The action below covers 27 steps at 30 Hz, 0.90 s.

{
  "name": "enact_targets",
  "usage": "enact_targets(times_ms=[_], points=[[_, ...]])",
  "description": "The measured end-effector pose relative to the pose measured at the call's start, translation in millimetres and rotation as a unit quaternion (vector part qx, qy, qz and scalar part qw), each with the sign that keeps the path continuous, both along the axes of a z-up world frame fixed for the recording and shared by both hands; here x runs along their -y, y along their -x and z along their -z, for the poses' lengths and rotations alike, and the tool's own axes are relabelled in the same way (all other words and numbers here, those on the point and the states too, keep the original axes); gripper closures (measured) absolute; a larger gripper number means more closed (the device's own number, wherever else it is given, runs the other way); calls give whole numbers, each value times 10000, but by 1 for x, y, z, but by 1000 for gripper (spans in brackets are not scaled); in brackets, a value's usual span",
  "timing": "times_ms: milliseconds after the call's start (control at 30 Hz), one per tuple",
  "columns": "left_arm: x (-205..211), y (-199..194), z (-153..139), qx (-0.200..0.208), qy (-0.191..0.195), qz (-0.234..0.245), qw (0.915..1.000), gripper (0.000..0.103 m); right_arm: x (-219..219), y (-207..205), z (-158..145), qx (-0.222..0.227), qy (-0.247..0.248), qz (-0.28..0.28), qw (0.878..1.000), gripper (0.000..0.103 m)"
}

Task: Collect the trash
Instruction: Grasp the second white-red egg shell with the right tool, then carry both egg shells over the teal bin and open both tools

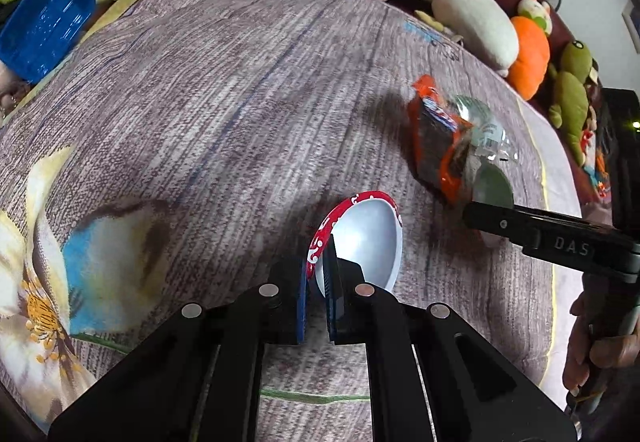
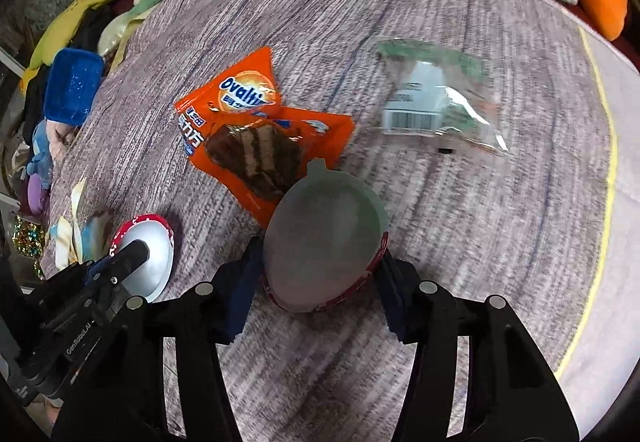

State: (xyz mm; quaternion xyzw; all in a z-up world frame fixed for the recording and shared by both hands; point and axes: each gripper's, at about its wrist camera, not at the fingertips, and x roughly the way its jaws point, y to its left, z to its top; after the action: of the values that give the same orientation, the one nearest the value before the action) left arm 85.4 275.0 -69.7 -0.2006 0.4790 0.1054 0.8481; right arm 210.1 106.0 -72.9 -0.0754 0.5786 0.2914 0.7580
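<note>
Red-rimmed white paper bowl sits pinched by its thin wall in the left tongs, low over the purple wood-print desk; light and flimsy, best held at the rim. Centre, the orange Ovaltine foil wrapper lies flat, crinkly and slippery. The right tongs grip a second red-rimmed cup across its sides. Rightmost, a clear plastic bag lies limp.

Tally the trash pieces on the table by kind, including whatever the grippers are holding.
Red-rimmed egg-shaped cups: 2, one gripped at its rim by the left gripper, one between the right gripper's fingers
Orange Ovaltine wrapper: 1
Clear plastic bag: 1
Total: 4
</note>
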Motion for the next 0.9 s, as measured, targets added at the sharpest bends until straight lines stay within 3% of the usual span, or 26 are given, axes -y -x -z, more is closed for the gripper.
enact_targets(times_ms=[267,500,900], points=[[46,-15,-9,38,-26,491,9988,95,65,7,-18,51,-167,412,9990,51],[111,-28,-19,124,-39,1087,9940,95,141,20,-38,225,-299,928,9950,51],[247,-42,-37,207,-138,2231,9745,95,287,52,-57,322,-665,1998,9771,51]])
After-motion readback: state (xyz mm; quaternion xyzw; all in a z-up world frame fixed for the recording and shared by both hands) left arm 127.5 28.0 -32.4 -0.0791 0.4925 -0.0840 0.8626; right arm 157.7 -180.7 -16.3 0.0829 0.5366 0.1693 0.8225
